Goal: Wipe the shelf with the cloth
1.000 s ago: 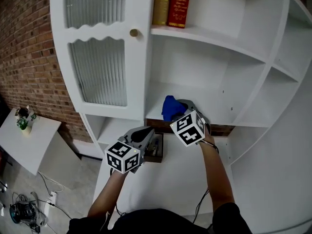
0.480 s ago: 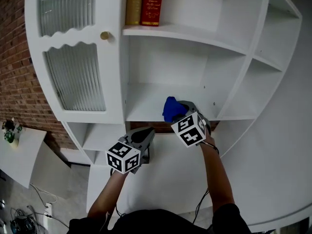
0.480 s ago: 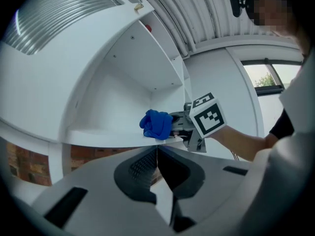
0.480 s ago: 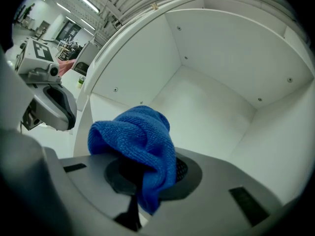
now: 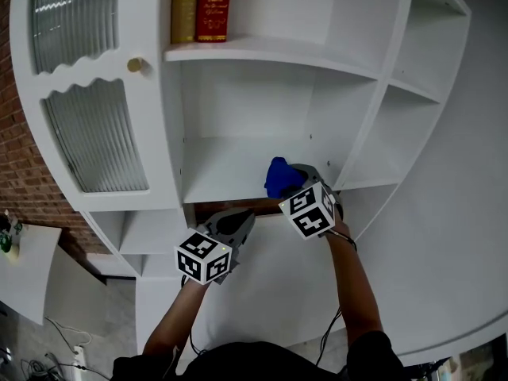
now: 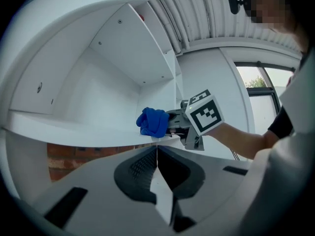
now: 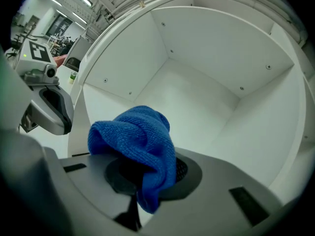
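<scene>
R gripper point(image 5: 292, 178) is clamped on the blue cloth point(image 5: 276, 177). Its own view shows the jaws closed w/ the cloth bunched up between them, a fold hanging over the near side. The cloth sits at the front edge of the middle shelf point(image 5: 222, 169), toward the right end of that open bay, just over the board. Can't tell whether it actually touches the surface; from the L gripper view it looks level w/ the lip. L gripper point(image 5: 238, 222) is lower and to the left, in front of and below the shelf edge, well clear of the cloth. Its jaws are pressed together w/ nothing between them, pointing up toward the R one. Marker cubes on both face the head cam. The bay itself is bare white: back panel, side walls w/ small peg holes. On the shelf above, at its left end, two books stand upright side by side, a gold book point(image 5: 184, 6) and a red book point(image 5: 214, 5). Left of the bays is a cabinet door point(image 5: 95, 137) w/ ribbed glass panes and a round brass knob point(image 5: 136, 65) near its right edge. Brick wall point(image 5: 14, 157) is at far left behind the unit.
</scene>
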A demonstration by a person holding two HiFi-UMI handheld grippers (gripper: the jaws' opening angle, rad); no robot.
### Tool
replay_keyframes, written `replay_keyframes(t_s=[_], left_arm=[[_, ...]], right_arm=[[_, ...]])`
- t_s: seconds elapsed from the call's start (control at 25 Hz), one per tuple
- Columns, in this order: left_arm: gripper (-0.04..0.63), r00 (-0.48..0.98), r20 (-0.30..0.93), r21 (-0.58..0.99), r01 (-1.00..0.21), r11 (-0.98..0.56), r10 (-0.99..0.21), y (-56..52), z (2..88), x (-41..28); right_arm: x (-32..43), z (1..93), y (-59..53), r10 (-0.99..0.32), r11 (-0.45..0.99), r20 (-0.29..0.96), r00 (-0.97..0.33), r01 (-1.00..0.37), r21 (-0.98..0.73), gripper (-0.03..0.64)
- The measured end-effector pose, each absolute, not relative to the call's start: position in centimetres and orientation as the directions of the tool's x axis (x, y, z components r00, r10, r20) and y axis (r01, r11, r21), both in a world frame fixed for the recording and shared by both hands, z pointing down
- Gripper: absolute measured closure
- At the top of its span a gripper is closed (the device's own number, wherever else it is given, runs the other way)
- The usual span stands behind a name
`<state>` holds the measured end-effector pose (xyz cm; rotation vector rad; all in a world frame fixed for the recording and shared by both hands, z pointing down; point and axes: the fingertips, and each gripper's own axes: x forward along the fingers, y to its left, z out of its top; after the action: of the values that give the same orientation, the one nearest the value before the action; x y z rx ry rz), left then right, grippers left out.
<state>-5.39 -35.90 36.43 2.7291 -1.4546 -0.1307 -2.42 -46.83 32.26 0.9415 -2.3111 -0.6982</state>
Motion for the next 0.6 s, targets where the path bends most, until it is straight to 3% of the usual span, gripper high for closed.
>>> replay_keyframes(t_s=[0.6], left_arm=[[0.578,0.615,-0.068,0.104,-0.779,-0.618,-0.786,-38.0,36.4,-1.7]], right_arm=[[2.5,32.2,-48.5,-0.789,0.584,0.274,-0.550,-0.530,0.615,0.552]])
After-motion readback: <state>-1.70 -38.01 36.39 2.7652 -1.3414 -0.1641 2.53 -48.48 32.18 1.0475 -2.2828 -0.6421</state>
